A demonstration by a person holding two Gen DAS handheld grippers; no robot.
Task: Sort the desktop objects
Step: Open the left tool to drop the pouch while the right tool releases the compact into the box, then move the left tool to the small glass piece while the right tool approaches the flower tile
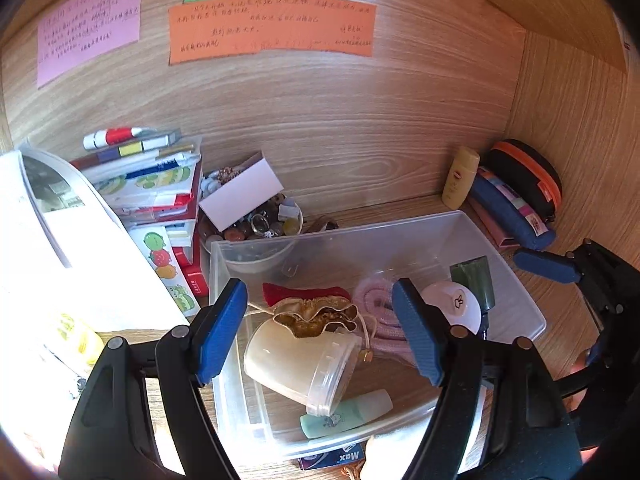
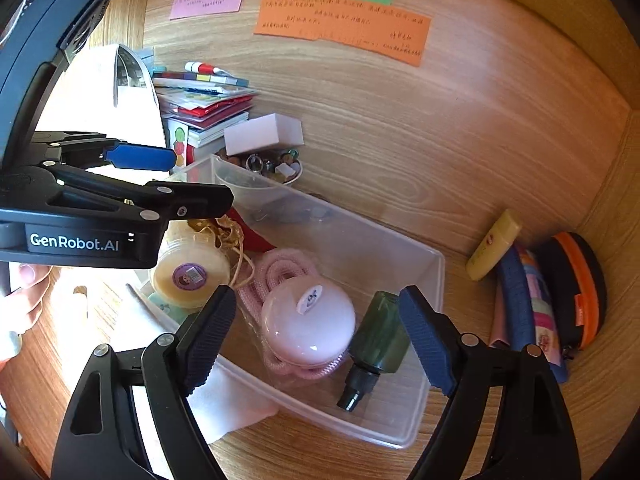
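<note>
A clear plastic bin (image 1: 520,308) (image 2: 436,264) stands on the wooden desk. In it lie a cream jar (image 1: 296,364) (image 2: 192,272) on its side, a gold pouch (image 1: 320,314), a pink cord (image 1: 376,300) (image 2: 280,272), a round pink case (image 1: 456,304) (image 2: 308,328), a green spray bottle (image 2: 380,344) and a mint tube (image 1: 344,412). My left gripper (image 1: 320,332) hangs open above the jar and pouch, touching neither. My right gripper (image 2: 316,340) hangs open over the pink case and the bottle, its pads clear of both.
Behind the bin sit a bowl of trinkets (image 1: 260,224), a white box (image 1: 240,194) and a stack of books (image 1: 160,184). A yellow bottle (image 2: 496,244), a blue pencil case (image 2: 520,304) and a black-orange pouch (image 2: 576,292) fill the right corner. A white cloth (image 2: 228,400) lies under the bin's front.
</note>
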